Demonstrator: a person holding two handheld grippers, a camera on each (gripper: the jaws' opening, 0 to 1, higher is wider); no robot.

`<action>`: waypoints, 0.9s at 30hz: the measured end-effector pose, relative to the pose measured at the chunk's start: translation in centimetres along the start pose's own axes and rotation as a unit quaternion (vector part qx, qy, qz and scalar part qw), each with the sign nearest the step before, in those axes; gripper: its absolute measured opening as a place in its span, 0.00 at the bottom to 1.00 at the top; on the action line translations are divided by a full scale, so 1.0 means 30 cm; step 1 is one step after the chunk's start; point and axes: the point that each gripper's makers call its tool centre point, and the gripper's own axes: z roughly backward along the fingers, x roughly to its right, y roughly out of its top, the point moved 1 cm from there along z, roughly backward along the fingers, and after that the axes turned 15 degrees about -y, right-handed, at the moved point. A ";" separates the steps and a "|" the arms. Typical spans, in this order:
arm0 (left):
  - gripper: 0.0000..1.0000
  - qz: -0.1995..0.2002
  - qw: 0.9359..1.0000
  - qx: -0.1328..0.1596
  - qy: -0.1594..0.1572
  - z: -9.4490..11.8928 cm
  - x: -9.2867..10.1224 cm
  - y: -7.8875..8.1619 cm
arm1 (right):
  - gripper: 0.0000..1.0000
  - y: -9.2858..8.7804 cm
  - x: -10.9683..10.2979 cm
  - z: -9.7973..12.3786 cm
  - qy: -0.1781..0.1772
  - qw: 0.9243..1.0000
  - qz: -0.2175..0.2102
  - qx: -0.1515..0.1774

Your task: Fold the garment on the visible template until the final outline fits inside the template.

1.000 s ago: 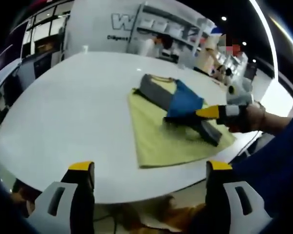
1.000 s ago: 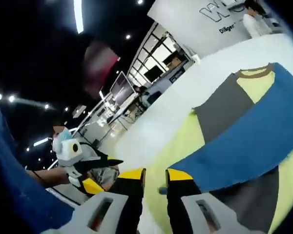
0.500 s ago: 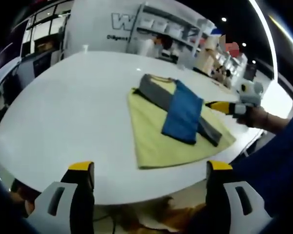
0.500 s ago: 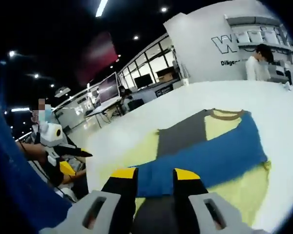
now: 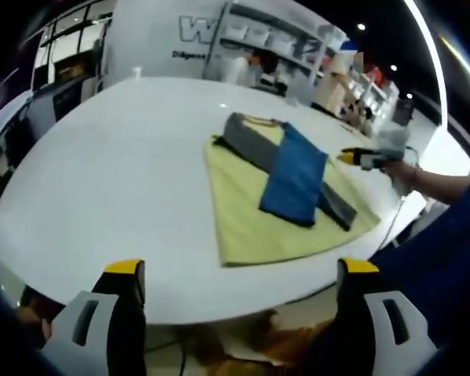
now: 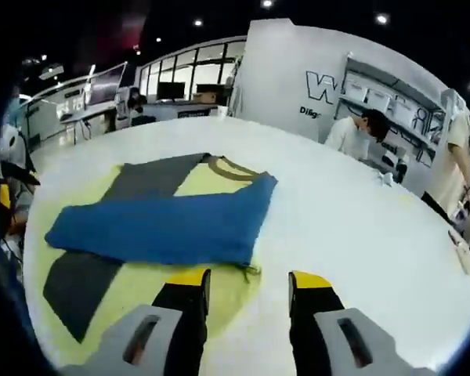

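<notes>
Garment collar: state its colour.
The collar is tan-brown, edging the yellow chest of the garment; clearest in the right gripper view.

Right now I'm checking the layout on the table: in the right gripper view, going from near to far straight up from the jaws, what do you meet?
Right gripper → yellow template → blue folded part of the garment → brown collar → bare white table → white wall with lettering.

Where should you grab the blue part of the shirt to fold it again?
Probably the blue panel's near corner, by the frayed hem closest to the right tool. That edge lies loose on top of the yellow template, so a low approach from this side can pinch it alone.
</notes>
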 end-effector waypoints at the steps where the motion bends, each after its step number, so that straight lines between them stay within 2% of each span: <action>1: 0.99 0.001 1.000 -0.001 0.003 0.003 -0.001 -0.001 | 0.35 -0.007 0.008 -0.023 -0.001 1.000 0.012 0.002; 5: 0.98 0.003 1.000 -0.002 0.012 0.009 0.000 -0.001 | 0.36 -0.007 0.023 -0.055 -0.009 1.000 0.023 -0.001; 10: 0.98 0.011 1.000 -0.001 0.028 0.018 0.002 -0.005 | 0.35 0.006 0.015 -0.118 -0.012 0.999 0.044 0.018; 11: 0.98 0.012 0.999 -0.002 0.031 0.018 0.008 -0.004 | 0.35 0.020 0.021 -0.133 -0.018 0.998 0.041 0.032; 15: 0.98 0.014 0.999 -0.002 0.036 0.014 0.017 -0.006 | 0.36 0.040 0.039 -0.136 -0.032 0.998 0.043 0.040; 18: 0.98 0.017 0.999 -0.001 0.038 0.009 0.027 -0.003 | 0.37 0.024 0.072 -0.134 -0.041 0.998 0.010 0.041; 27: 0.97 0.016 0.999 -0.001 0.035 -0.001 0.024 -0.006 | 0.35 -0.035 0.117 -0.099 -0.065 0.997 -0.041 0.023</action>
